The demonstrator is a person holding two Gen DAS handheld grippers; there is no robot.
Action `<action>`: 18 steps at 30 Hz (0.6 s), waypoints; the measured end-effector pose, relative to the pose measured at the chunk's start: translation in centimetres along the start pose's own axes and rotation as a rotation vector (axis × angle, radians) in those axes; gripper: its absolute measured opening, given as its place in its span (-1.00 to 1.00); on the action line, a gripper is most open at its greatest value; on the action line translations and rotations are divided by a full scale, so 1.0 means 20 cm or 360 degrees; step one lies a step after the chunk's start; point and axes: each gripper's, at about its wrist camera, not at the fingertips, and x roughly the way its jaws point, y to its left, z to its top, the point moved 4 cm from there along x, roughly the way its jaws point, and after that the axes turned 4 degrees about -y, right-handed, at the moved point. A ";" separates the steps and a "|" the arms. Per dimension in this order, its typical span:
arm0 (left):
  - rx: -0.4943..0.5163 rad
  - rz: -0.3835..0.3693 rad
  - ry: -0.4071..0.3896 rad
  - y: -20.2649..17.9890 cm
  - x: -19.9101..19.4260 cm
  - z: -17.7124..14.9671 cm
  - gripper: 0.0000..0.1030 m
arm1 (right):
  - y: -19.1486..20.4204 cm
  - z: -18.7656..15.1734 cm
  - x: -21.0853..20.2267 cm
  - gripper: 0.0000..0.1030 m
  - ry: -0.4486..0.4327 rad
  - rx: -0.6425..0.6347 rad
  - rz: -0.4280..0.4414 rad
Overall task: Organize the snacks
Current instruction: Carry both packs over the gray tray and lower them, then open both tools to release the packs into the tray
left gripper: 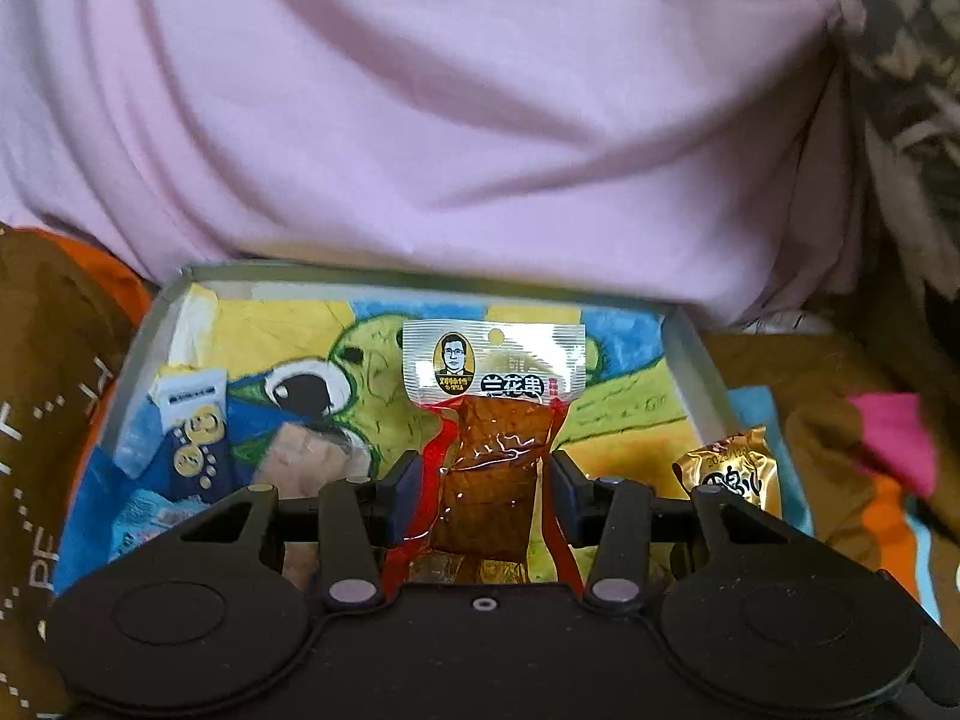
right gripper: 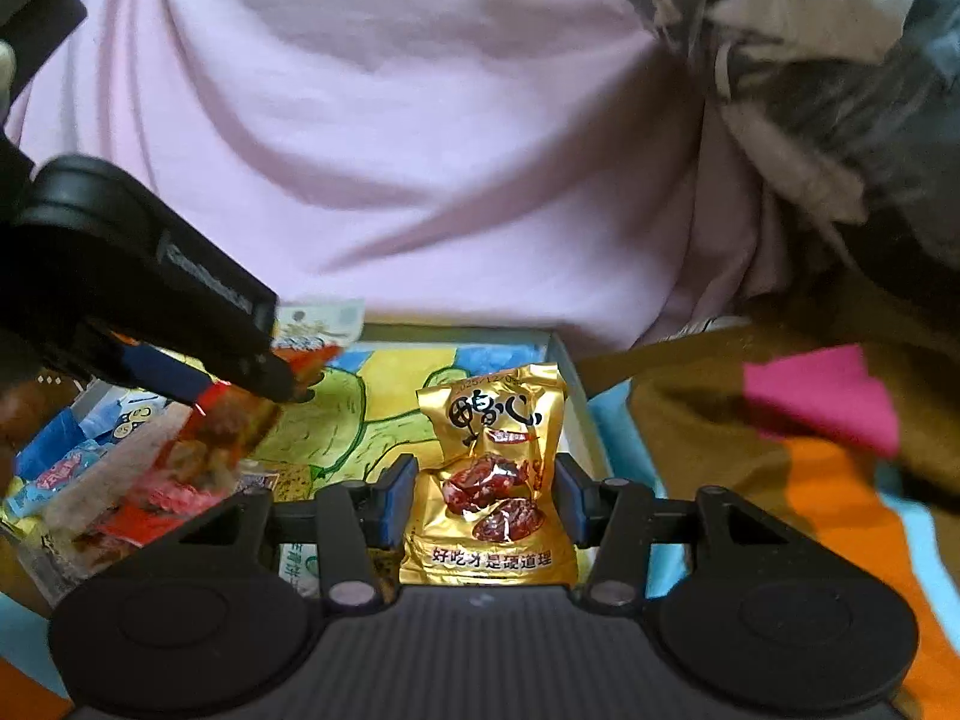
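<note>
left gripper [left gripper: 483, 498]: closed on the red tofu packet [left gripper: 493, 438]; pads pinch its lower half from both sides, the printed header standing up past the fingertips.
red tofu packet, place: between the left fingers, held over the shallow box [left gripper: 690, 372] with the cartoon lining.
red tofu packet, handling: looks light, a slick vacuum-sealed film over a firm slab; likely to slip if squeezed on the film edge, so grip across the slab itself.
loose snacks [left gripper: 192, 432]: left of the left fingers, lying in the box's left end, a blue-and-white packet among them.
right gripper [right gripper: 486, 501]: closed on the gold packet [right gripper: 492, 480]; pads press its two side edges at mid-height.
gold packet, place: upright between the right fingers, over the box's right end.
gold packet, handling: light, puffy crinkly foil with soft lumps inside; it will dent rather than break, best held across the middle.
pink cloth [right gripper: 420, 150]: beyond both sets of fingertips, behind the box.
</note>
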 end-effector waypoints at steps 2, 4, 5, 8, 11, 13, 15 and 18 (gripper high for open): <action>0.0007 0.0020 0.0018 -0.01 0.02 -0.02 -0.08 | -0.02 -0.01 0.02 0.03 0.0031 0.0049 0.0021; 0.0013 0.0024 0.0034 -0.01 0.04 -0.03 -0.07 | -0.02 -0.03 0.02 0.03 0.0047 0.0076 0.0034; 0.0014 0.0023 0.0041 -0.02 0.05 -0.03 -0.06 | -0.03 -0.03 0.03 0.04 0.0055 0.0089 0.0041; 0.0019 0.0024 0.0068 -0.03 0.07 -0.04 -0.04 | -0.05 -0.04 0.04 0.07 0.0077 0.0122 0.0062; 0.0039 0.0045 0.0091 -0.04 0.09 -0.05 0.00 | -0.06 -0.06 0.06 0.08 0.0111 0.0168 0.0079; 0.0046 0.0051 0.0097 -0.05 0.09 -0.06 0.04 | -0.06 -0.07 0.06 0.10 0.0120 0.0190 0.0086; 0.0047 0.0056 0.0104 -0.05 0.10 -0.06 0.11 | -0.06 -0.07 0.06 0.14 0.0114 0.0191 0.0089; 0.0041 0.0065 0.0113 -0.05 0.09 -0.06 0.22 | -0.07 -0.06 0.05 0.19 0.0092 0.0203 0.0085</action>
